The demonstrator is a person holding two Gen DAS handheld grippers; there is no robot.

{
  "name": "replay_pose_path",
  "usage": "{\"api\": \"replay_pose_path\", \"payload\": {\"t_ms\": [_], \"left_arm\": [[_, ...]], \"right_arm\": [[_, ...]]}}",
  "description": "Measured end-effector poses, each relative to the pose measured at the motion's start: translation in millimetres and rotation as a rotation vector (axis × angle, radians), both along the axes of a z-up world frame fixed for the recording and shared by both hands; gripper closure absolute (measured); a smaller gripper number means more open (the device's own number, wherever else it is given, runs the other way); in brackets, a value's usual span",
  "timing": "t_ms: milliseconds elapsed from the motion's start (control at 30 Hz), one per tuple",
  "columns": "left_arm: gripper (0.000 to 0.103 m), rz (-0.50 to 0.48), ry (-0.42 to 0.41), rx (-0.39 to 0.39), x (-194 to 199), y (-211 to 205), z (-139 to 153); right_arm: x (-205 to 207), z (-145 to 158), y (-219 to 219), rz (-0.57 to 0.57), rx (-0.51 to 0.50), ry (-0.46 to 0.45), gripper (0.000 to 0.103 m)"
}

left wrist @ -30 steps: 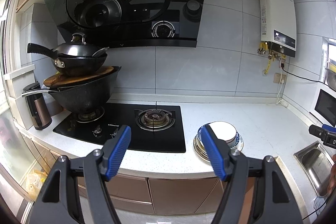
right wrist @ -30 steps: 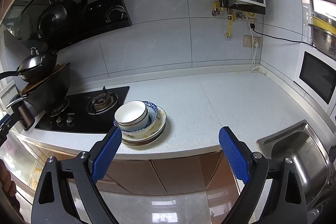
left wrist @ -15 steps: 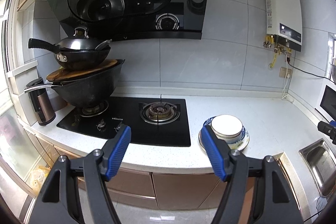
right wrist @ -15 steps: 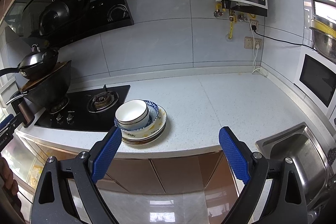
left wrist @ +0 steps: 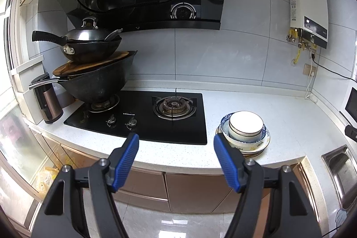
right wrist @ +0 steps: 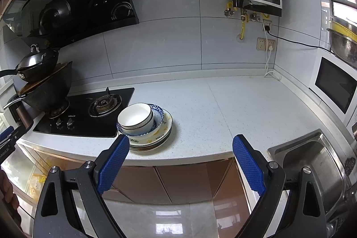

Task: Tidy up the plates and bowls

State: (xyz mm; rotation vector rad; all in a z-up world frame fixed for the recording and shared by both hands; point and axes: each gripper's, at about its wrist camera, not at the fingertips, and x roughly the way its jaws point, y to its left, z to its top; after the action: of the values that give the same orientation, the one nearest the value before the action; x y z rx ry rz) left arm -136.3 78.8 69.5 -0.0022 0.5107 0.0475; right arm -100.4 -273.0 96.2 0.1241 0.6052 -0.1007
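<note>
Bowls [right wrist: 136, 118] are seen nested on plates [right wrist: 156, 137] just right of the hob [left wrist: 142, 113].
Left gripper [left wrist: 176, 160] and right gripper [right wrist: 178, 166] are held wide open and empty, short of the stack; whether sorting is ahead or finished cannot be told.

Dish stack on counter, between stove and sink.
Bowls [right wrist: 135, 118] sat nested on plates [right wrist: 156, 137] near the counter [right wrist: 223, 108] front edge; stove [right wrist: 89, 113] just left, sink [right wrist: 312, 162] well right, microwave [right wrist: 334, 84] behind the sink.
</note>
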Motion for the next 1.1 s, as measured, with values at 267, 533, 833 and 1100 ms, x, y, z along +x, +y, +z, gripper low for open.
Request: {"api": "replay_pose_path", "payload": {"t_ms": [267,533,833,1100], "left_arm": [[0.035,0.017,0.030,-0.006,11,-2,-4],[0.035,0.019,0.091,-0.034,23,-6,-16],[0.035,-0.053,0.099,0.009,27,-31,-21],[0.035,-0.096,0.119,0.031,24,-43,-22]], "right_arm": [[1,-1,-5,-0.009,0.005,0.004,0.012],[1,-3,-9,-0.021,0.007,0.009,0.012],[-9,-3,-26,-0.075,-0.006,0.016,0.012],[-14,-3,-39,-0.109,-0.003,0.019,0.012]]}}
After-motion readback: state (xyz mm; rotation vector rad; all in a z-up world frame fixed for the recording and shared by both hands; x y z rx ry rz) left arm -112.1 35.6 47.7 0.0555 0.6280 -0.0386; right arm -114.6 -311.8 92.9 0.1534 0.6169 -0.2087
